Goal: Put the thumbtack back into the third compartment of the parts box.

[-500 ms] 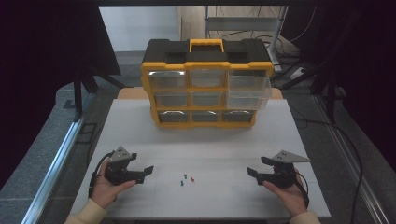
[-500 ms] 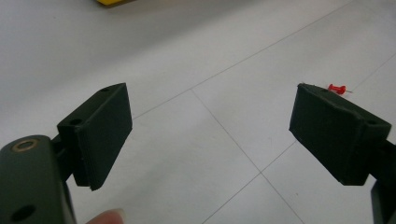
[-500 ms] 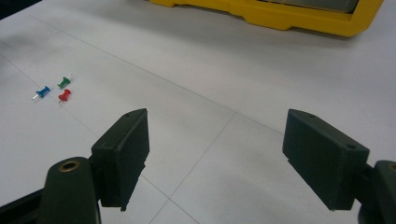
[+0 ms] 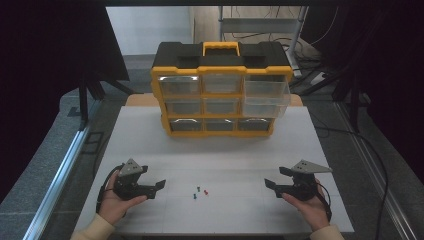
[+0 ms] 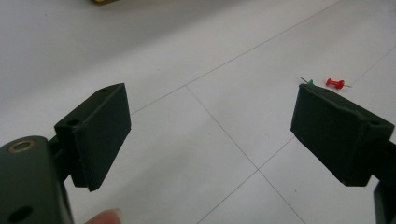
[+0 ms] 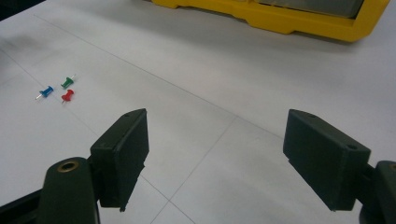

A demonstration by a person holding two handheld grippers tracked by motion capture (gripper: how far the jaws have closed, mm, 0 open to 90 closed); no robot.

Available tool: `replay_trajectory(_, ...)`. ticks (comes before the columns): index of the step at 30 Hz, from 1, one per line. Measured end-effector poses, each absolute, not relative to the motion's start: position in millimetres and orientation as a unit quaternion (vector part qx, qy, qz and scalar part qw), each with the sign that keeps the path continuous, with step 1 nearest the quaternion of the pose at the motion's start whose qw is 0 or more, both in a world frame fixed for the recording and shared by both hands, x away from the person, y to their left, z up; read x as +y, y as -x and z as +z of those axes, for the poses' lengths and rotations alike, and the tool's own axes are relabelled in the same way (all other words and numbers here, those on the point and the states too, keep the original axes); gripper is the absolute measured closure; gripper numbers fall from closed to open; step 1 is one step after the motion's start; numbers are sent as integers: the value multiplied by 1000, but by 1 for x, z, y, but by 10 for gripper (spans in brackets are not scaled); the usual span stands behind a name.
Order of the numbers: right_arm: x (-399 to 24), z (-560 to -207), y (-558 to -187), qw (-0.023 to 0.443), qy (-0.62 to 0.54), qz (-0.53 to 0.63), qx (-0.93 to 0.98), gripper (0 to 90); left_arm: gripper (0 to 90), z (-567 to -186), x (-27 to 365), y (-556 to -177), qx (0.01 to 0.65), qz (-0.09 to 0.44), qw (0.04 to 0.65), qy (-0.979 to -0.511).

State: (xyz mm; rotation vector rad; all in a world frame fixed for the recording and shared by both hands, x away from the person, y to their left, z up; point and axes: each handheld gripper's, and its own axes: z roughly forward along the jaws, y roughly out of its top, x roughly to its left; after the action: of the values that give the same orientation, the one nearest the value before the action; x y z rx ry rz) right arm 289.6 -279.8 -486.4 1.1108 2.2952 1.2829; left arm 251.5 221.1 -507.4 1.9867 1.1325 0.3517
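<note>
Two grippers wait either side of three push pins, nothing picked up.

From half a second back to now hardly anything has shifted: the left gripper [image 4: 156,186] and right gripper [image 4: 271,183] sit in the same spots near the table's [image 4: 220,150] front edge, both with jaws spread wide and empty, so whatever job is planned looks not yet begun. Between the two sets of fingers lie the red push pin [image 4: 205,192], green push pin [image 4: 198,189] and blue push pin [image 4: 194,195], close together and untouched; in the left gripper view the red one lies just past its right-hand finger [image 5: 343,135]. Well beyond both, the yellow drawer organizer [image 4: 221,90] stands with two right-hand drawers [image 4: 265,97] pulled out, a likely home for the pins.
</note>
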Motion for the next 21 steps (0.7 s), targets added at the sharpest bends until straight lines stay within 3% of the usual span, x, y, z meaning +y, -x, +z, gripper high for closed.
replay_trajectory(13,-265,-485,-292,131,-371,440,807,227,108,-507,222,-250,446,139,402,-788)
replay_trajectory(21,-238,-488,-296,95,-351,438,822,253,110,-509,221,-253,440,138,398,-793)
